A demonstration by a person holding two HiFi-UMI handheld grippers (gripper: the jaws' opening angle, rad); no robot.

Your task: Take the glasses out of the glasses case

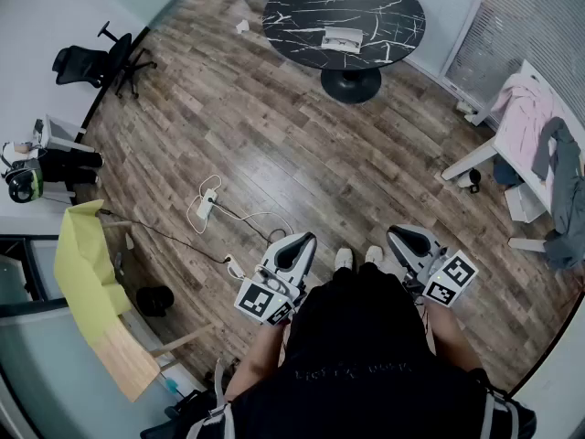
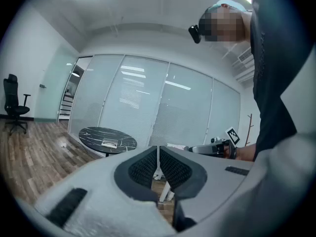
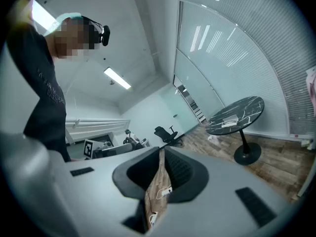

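We stand on a wood-plank floor with both tools held low in front of us, pointing out into the room. The left gripper has its jaws pressed together at the tips and nothing between them. The right gripper is closed the same way, with only a thin wedge of floor showing behind its pads, and it too holds nothing. The glasses case is a small pale box lying on a round black table with white marble veining, set on a single pedestal foot. It is well apart from us across the floor, and we cannot tell whether it is open or what is in it. A white power strip with looping cable lies on the planks between us and the table, off to our left. A black office chair sits by the far left wall. To our right a white table carries pink and grey clothes. Frosted glass walls with blinds close the room behind the round table.
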